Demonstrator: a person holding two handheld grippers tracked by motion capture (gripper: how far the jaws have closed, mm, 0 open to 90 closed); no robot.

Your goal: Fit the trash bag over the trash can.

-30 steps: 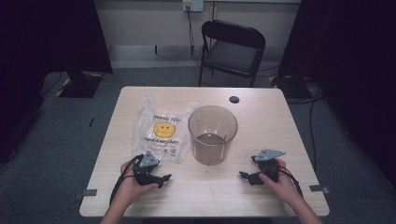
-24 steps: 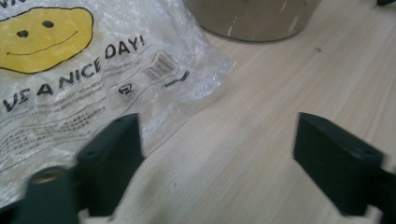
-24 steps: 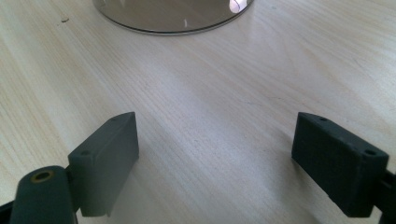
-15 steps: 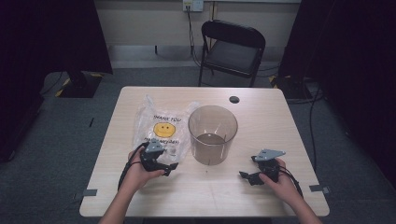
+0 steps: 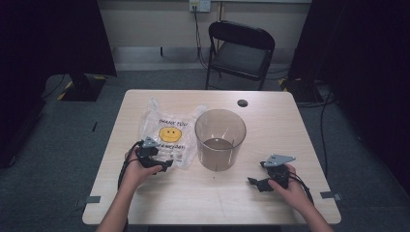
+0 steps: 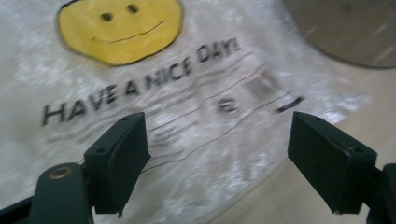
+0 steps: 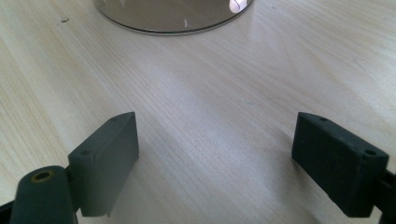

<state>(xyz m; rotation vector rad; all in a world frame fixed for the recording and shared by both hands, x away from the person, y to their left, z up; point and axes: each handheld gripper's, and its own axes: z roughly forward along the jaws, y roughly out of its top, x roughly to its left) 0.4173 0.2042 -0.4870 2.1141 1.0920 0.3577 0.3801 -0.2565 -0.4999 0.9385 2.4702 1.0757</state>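
- Left gripper (image 5: pixel 167 165) over near edge of crinkled clear plastic bag with yellow smiley face (image 5: pixel 167 131), jaws wide, just been closing slightly, bag film between them unpinched.
- Bag flat on pale wooden table (image 5: pixel 270 121), just left of translucent brown round bin (image 5: pixel 220 137).
- Right gripper (image 5: pixel 255 182) low on bare wood, jaws apart, empty.

I am working in a recording studio or lab. Ahead of my grippers, past my light wooden table (image 5: pixel 290 125), black curtains (image 5: pixel 53 38) hang at both sides, a folding chair (image 5: pixel 240 53) stands empty, and cables (image 5: pixel 324 121) trail over grey carpet (image 5: pixel 43 159) from a wall socket (image 5: pixel 199 5).
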